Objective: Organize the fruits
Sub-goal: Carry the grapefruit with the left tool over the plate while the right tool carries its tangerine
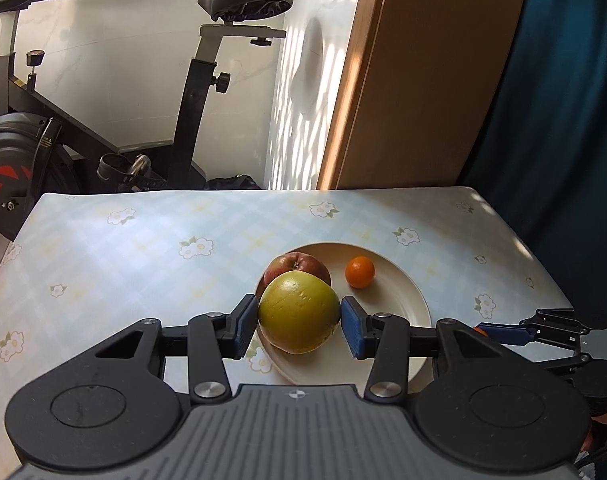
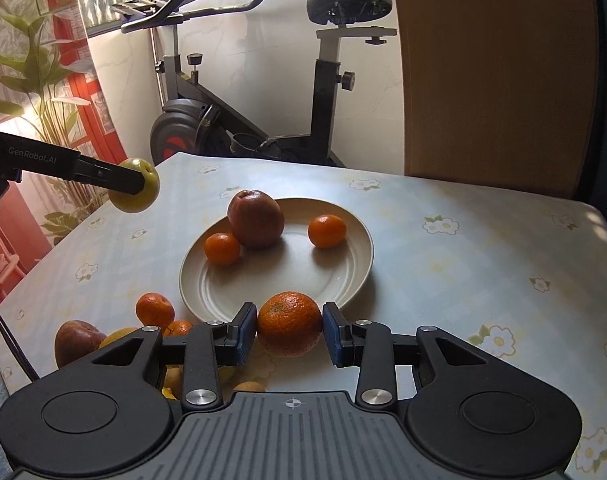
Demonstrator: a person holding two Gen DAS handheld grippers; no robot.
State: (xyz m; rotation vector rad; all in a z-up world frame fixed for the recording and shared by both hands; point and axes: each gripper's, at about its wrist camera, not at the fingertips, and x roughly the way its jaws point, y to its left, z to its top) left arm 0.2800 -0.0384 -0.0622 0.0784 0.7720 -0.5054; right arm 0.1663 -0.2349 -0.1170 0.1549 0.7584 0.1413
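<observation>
The right gripper [image 2: 290, 334] is holding an orange [image 2: 289, 323] between its pads, just before the near rim of the plate [image 2: 231, 292]. The left gripper [image 1: 300, 325] is gripping a green apple [image 1: 299, 312], hanging over the plate's left side. Beyond them, a red apple [image 2: 256, 219] and two small oranges are lying on the plate. Only the right view is showing loose fruit [image 2: 155, 310] left on the table [image 2: 463, 272].

Each wrist camera looked forward and downward along its fingers, close above the desk [image 1: 143, 248] — both faced the plate [image 2: 279, 280], the right view from farther right; both shared the exercise bike [image 1: 103, 132].
</observation>
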